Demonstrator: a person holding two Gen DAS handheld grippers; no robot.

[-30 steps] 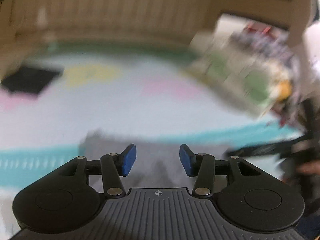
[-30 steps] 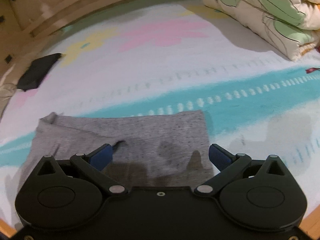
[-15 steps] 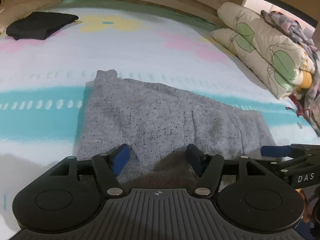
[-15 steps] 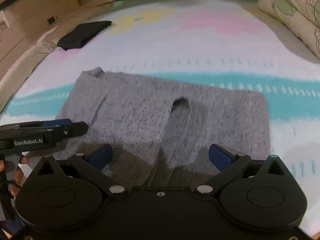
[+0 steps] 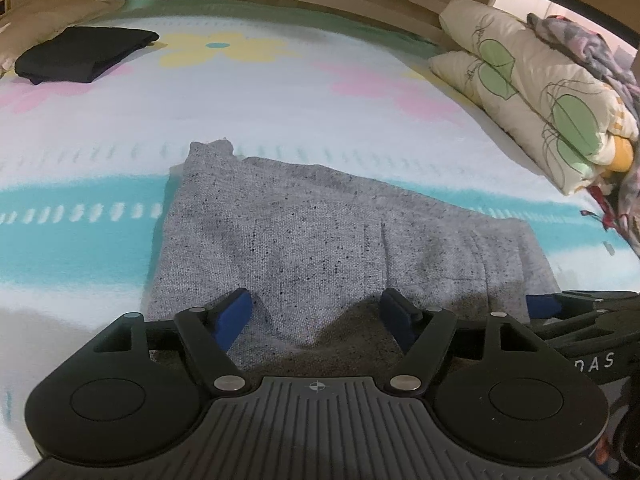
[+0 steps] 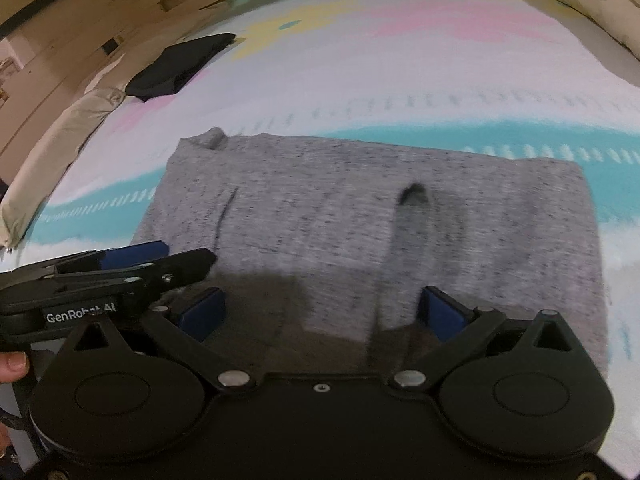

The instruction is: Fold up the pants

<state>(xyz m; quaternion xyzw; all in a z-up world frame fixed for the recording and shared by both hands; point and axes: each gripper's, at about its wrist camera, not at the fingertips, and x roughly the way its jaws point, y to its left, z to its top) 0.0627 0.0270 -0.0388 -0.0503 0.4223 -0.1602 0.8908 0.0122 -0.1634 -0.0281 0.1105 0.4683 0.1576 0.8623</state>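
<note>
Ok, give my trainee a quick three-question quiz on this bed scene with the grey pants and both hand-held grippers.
1. True or false: the grey pants hang off the bed's edge.
2. What dark item lies beside the yellow flower print? A) black folded garment B) shoe C) bag
3. Are the left hand-held gripper and right hand-held gripper open or shut?

Key: 1 false, they lie flat on the sheet. 2 A. 3 Both open, nothing clamped.

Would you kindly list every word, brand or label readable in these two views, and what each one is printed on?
"GenRobot.AI": white lettering on the side of the left gripper, right wrist view.
"DAS": white letters, cut off at the start, on the side of the right gripper, left wrist view.
Nothing else carries readable text.
</note>
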